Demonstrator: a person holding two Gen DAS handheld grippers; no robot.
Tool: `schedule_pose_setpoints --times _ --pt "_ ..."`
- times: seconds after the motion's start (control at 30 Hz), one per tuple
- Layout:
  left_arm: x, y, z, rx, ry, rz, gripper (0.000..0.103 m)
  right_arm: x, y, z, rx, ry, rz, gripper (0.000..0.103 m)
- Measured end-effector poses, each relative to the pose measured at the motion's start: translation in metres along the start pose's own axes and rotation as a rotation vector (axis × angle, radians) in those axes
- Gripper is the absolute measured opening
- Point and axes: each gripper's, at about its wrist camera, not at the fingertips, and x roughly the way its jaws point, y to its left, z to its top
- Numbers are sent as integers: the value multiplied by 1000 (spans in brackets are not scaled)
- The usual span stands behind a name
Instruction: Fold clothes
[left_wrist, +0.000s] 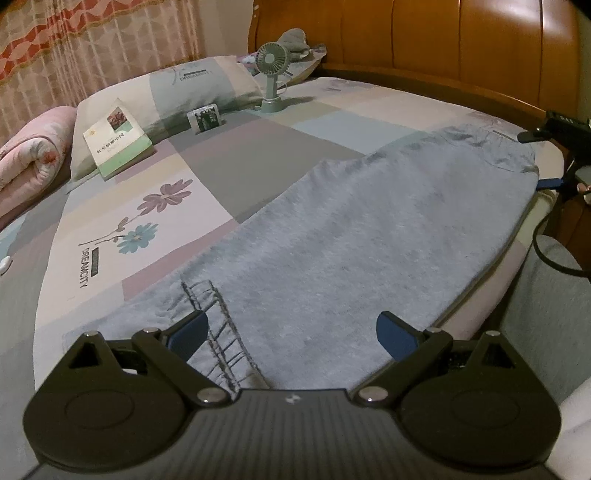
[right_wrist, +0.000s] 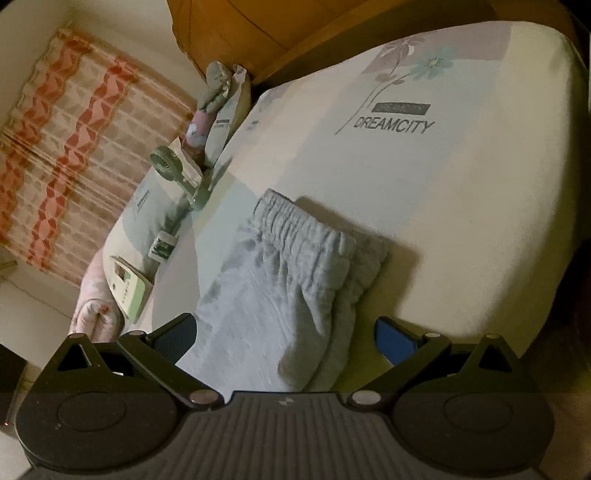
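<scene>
Grey sweatpants (left_wrist: 351, 240) lie flat along the near edge of the bed. Their leg end, with a dark ladder-like print (left_wrist: 221, 332), lies under my left gripper (left_wrist: 291, 325). That gripper is open, its blue pads wide apart just above the cloth. The elastic waistband (right_wrist: 306, 236) shows in the right wrist view, bunched and slightly raised off the sheet. My right gripper (right_wrist: 284, 325) is open too, with the waist end of the sweatpants (right_wrist: 258, 314) between its spread fingers. In the left wrist view a blue pad (left_wrist: 550, 182) of the right gripper shows at the garment's far end.
The patchwork bedsheet (left_wrist: 229, 158) bears flower prints. A pillow (left_wrist: 192, 88), a green book (left_wrist: 118, 140), a small photo card (left_wrist: 205, 120) and a green desk fan (left_wrist: 273, 74) sit near the wooden headboard (left_wrist: 443, 37). A rolled pink quilt (left_wrist: 29, 151) lies left. A cable (left_wrist: 546, 251) hangs beside the bed edge.
</scene>
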Motion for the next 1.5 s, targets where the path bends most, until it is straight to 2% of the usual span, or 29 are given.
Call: schedule_pose_setpoints --times 0.3,0.53,0.73,0.83,0.97,1.2,1.27,1.33,1.5 --pt "4 -7 3 15 8 -18 97 19 -8 22 80 -21 44 103" --pt "4 -9 4 12 10 -24 97 17 -10 3 153 37 124 103" --pt "5 -10 5 13 14 -28 97 19 -5 6 136 19 112 103" --pt "5 -10 4 14 14 -27 97 14 6 14 117 -17 152 103" --pt "4 -12 4 15 13 -25 97 11 21 13 36 -31 160 103" --pt "4 -10 3 6 16 -23 97 17 -5 -4 139 -22 117 103" --pt "5 -9 3 1 18 -24 97 17 -3 -9 111 -28 116 103" --pt "6 -11 4 1 21 -29 97 19 -1 -5 92 -19 103 103" --pt "4 -13 4 16 16 -34 97 31 0 22 80 -58 70 103"
